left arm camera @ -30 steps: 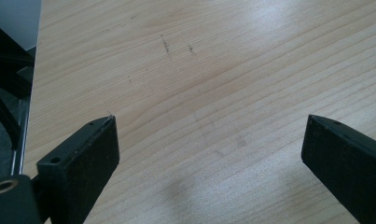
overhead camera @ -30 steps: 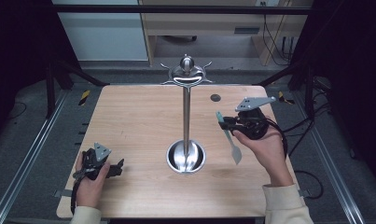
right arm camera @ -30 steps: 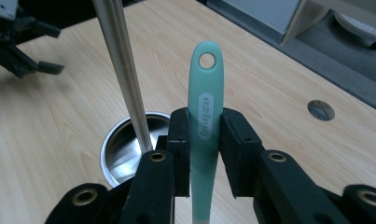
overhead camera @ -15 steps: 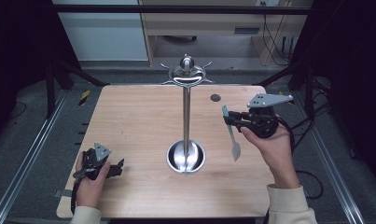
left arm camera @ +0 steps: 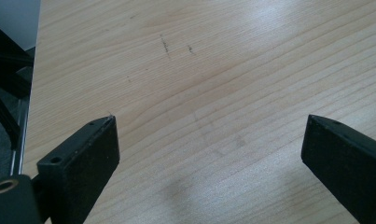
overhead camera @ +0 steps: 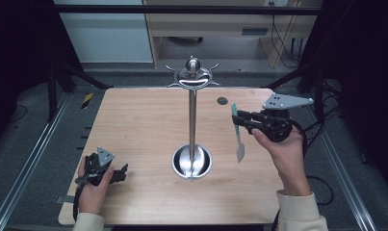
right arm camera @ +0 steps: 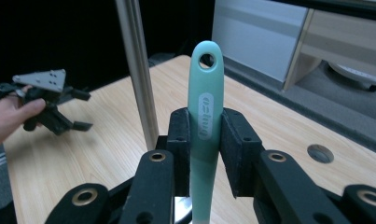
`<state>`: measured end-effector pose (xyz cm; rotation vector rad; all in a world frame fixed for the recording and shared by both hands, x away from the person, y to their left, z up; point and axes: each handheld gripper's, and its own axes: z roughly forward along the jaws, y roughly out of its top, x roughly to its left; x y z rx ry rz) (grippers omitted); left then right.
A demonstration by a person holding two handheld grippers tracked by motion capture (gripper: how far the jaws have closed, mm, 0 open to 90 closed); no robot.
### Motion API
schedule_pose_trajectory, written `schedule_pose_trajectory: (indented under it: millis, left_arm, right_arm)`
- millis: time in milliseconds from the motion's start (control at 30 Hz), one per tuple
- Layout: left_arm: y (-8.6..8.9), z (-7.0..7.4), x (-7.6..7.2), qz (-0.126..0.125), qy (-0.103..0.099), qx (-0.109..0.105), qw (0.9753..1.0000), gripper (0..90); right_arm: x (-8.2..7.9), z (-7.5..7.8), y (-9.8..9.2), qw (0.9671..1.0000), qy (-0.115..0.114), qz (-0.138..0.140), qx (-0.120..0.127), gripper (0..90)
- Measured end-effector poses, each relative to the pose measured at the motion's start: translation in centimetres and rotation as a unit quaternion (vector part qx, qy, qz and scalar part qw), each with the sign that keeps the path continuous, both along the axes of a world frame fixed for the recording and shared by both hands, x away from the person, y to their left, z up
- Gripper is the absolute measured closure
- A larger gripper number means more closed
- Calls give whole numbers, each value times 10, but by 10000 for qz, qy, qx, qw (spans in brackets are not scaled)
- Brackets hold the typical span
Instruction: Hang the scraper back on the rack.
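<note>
Right gripper (overhead camera: pixel 243 120) clamps the spatula (right arm camera: pixel 204 135) hole-up, likely for a hook on the stand (overhead camera: pixel 192 120); left gripper (overhead camera: pixel 115 174), jaws apart, rests near the bench's (overhead camera: pixel 134 125) front-left corner.

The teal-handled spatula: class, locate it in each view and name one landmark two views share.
High view: spatula right of centre, hanging from the right gripper.
Left gripper view: not in it.
Right gripper view: centre, handle upright between the jaws.
Shared landmark: steel stand pole.
</note>
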<state>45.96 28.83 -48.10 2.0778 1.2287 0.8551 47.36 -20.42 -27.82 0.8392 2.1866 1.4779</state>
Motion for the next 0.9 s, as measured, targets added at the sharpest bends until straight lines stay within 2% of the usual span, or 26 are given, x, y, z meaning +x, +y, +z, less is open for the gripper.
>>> schedule_pose_trajectory:
  millis: [333, 500, 900]
  left_arm:
    - [0, 0, 0, -8, 4, 6, 10000, 40]
    - [0, 0, 0, -11, 4, 12, 10000, 40]
    - [-1, 0, 0, -16, -14, 10, 10000, 40]
  right_arm:
    - [-9, 11, 0, 9990, -240, 48, 383, 744]
    - [-12, 14, 1, 9985, -335, 49, 436, 743]
    - [-16, 16, 4, 9973, -373, 147, 622, 743]
